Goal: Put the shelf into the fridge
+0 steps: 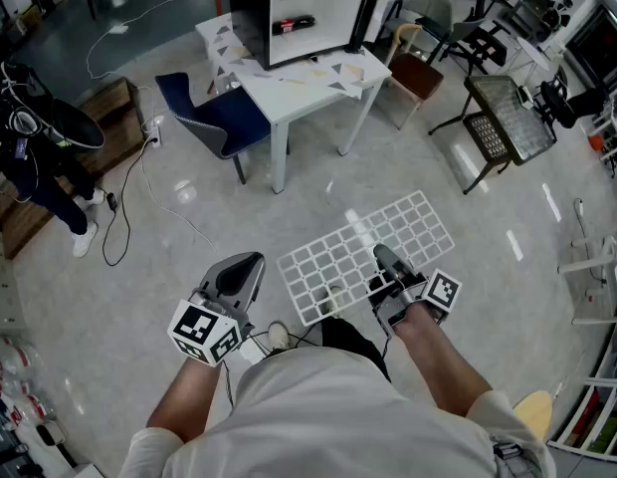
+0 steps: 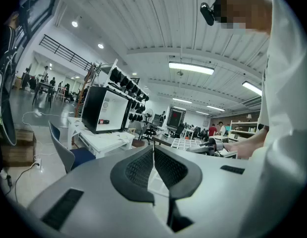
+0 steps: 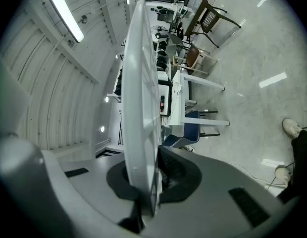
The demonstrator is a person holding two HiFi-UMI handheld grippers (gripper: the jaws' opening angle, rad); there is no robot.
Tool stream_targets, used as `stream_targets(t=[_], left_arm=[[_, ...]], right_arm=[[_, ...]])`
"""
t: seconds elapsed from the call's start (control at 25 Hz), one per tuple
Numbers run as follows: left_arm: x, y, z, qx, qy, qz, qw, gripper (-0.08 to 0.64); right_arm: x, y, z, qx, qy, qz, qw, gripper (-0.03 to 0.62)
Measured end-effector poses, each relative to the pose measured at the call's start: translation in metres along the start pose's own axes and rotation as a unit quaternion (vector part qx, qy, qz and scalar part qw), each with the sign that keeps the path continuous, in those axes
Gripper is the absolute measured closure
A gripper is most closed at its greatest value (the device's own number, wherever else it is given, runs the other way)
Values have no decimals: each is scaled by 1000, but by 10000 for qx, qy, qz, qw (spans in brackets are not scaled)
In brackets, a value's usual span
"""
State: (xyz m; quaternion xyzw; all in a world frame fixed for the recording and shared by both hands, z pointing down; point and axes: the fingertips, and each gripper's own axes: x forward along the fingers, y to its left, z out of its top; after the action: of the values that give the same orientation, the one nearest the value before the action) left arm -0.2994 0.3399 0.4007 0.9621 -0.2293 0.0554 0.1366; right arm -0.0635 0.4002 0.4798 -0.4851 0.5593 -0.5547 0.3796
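Observation:
The shelf [image 1: 360, 252] is a white wire grid, held level above the floor in front of me. My right gripper [image 1: 385, 259] is shut on its near edge; in the right gripper view the shelf [image 3: 141, 93] runs edge-on between the jaws of the right gripper [image 3: 148, 176]. My left gripper [image 1: 243, 265] hangs to the left of the shelf, shut and holding nothing; the left gripper [image 2: 152, 151] shows its pads together. The fridge [image 1: 307, 10] is a black box with a white inside that stands open on a white table [image 1: 294, 86] further ahead. From the left gripper view the fridge [image 2: 105, 111] is on the left.
A blue chair [image 1: 221, 119] stands left of the table and a brown chair [image 1: 418, 72] on its right. A dark mesh rack [image 1: 508, 118] is at the right. Cables [image 1: 139, 182] trail over the floor, and a person [image 1: 35, 167] stands at the far left.

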Motion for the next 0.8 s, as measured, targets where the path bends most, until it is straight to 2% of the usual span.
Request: stream_targets(t=[0.16, 0.32, 0.52, 0.8], left_arm=[[11, -18, -4, 120, -15, 7, 9999, 537], [71, -24, 28, 146, 14, 41, 9999, 537], [133, -40, 55, 248, -62, 93, 9996, 537], [199, -71, 64, 177, -76, 47, 9998, 537]], right_arm=[[-4, -8, 14, -68, 1, 157, 9999, 564], [21, 8, 72, -47, 115, 273, 9995, 565], [43, 5, 133, 18, 286, 254, 9993, 565], [80, -12, 205, 174, 263, 281, 9991, 566]])
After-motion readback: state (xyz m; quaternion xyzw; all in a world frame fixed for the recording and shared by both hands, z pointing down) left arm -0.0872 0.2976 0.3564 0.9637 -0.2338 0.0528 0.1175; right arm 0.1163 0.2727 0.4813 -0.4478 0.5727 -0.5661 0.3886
